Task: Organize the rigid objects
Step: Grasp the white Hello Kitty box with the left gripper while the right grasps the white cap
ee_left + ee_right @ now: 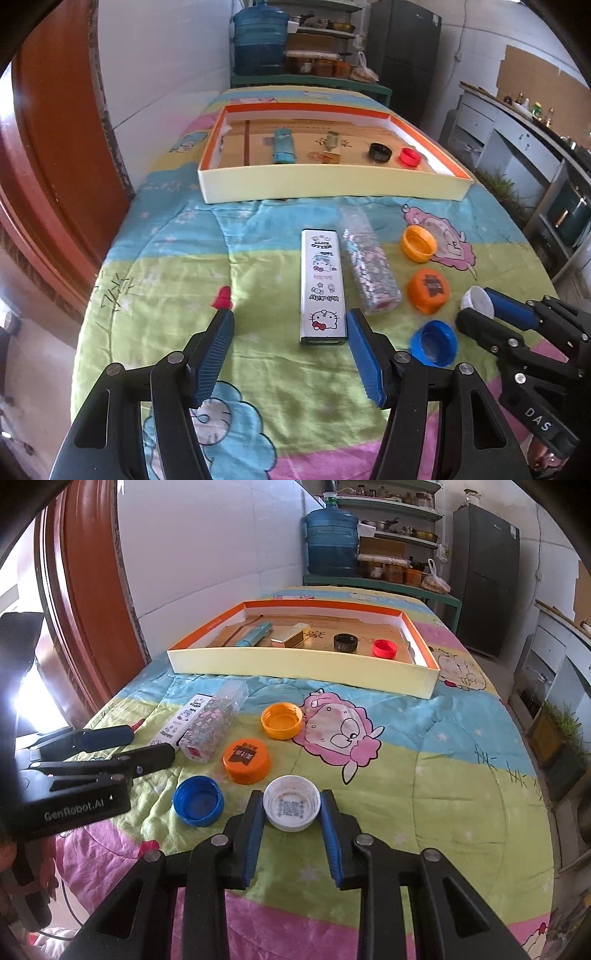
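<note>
The step in hand looks like the pick-up of the white round plastic bottle cap (pixel 291 808), which lies open side up near the front edge of the surface, on a cartoon-print quilted cloth (pixel 424 738). The right claw (pixel 291 805) has its blue-padded jaws on either side of the cap, right up against its rim; whether they already pinch it I cannot tell, and the cap rests on the cloth. The left claw (pixel 290 332) is wide open and holds nothing, with the near end of the white Hello Kitty tin pencil case (pixel 324 286) between its tips and untouched. Just beside the case lies a clear sequin-filled rectangular box (pixel 369 266); a blue cap (pixel 198 801) and two orange caps (pixel 246 761) (pixel 281 720) sit nearby. The shallow cardboard tray with orange inner walls (pixel 295 664) stands toward the far edge, already holding a black cap (pixel 345 642) and a red cap (pixel 385 648). Next, I judge, the right claw must close firmly, lift, and carry the cap over the tray's near wall beside those two.
</note>
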Tool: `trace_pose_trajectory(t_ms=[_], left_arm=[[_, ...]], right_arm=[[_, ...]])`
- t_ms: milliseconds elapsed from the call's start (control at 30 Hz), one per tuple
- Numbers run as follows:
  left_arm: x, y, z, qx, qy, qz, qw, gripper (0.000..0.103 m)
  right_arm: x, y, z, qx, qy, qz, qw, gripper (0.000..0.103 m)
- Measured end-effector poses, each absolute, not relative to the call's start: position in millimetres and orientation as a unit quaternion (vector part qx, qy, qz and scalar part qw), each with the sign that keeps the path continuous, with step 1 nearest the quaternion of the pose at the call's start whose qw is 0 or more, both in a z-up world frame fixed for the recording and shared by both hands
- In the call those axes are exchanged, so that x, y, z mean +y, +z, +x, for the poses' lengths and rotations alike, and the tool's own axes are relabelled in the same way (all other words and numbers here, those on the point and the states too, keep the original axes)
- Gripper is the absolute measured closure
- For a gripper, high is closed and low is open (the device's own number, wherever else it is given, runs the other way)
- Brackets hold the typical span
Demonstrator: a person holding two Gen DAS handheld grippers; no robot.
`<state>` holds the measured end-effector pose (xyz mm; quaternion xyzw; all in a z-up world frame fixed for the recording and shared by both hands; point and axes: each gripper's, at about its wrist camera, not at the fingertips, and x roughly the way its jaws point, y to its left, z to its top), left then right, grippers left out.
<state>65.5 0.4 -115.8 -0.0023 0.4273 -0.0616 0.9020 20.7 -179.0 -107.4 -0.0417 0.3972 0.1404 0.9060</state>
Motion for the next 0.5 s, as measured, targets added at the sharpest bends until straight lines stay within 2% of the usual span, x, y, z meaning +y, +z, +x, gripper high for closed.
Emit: trace_pose_trajectory(t_ms=[367, 433, 500], left_arm=[[-13.3, -117.9, 95.4, 0.421, -0.048, 0.034, 0.905, 0.039], [-13.2, -118.0, 97.4, 0.42, -0.053, 0.031, 0.906, 0.043], [-12.3, -117.3, 99.2, 0.418, -0.063, 0.023, 0.906, 0.056]], right_arm=[[-180.9, -108.2, 22.6, 0.397, 0.143, -0.034, 0.906, 0.073], [-180.3, -108.6, 23.0, 0.396, 0.143, -0.035, 0.906, 0.073], [-179.9, -108.9, 23.2, 0.395, 0.142, -0.035, 0.907, 0.073]])
